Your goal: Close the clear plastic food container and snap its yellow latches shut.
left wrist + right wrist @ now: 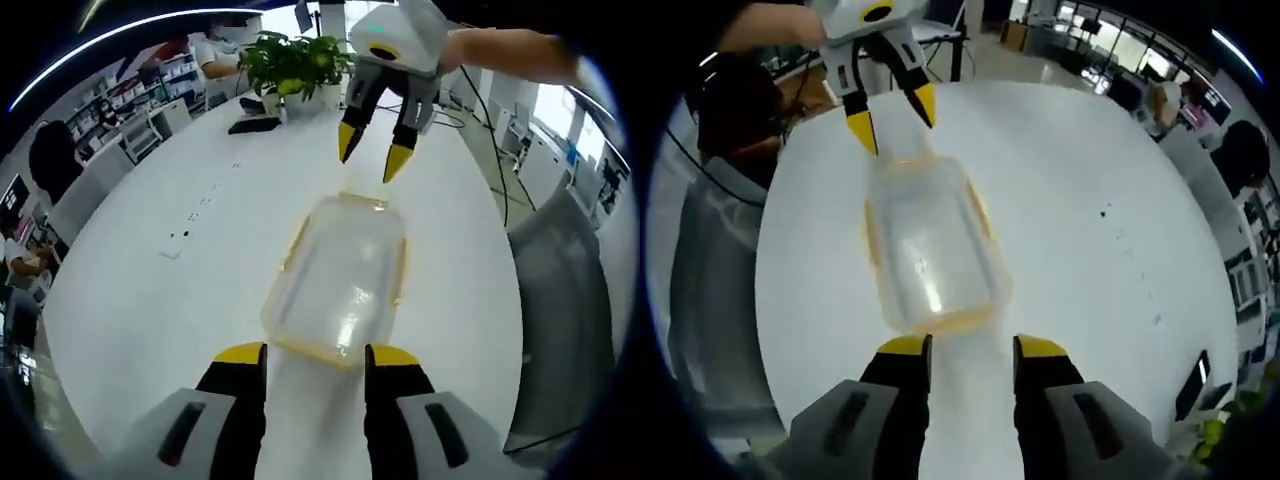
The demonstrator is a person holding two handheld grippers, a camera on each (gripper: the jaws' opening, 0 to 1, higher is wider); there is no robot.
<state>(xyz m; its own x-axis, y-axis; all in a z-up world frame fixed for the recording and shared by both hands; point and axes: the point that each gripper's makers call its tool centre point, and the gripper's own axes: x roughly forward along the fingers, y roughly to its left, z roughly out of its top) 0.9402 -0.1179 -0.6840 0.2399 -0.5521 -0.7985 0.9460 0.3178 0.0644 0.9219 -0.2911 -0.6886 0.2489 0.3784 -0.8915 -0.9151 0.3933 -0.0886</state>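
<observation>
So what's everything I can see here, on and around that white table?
Food container: one, clear with yellow latches, lid on, lying mid-table between the two grippers.
Table: one, white, round-ended.
Potted plant: one, green, at the table's far end in the left gripper view.
Dark flat object: one, black, on the table beside the plant; too blurred to name.
Chair: one, grey, at the table's edge.
People: a few, seated in the background.
Left gripper: one, black with yellow tips, jaws open at one end of the container.
Right gripper: one, same colours, jaws open at the opposite end.
</observation>
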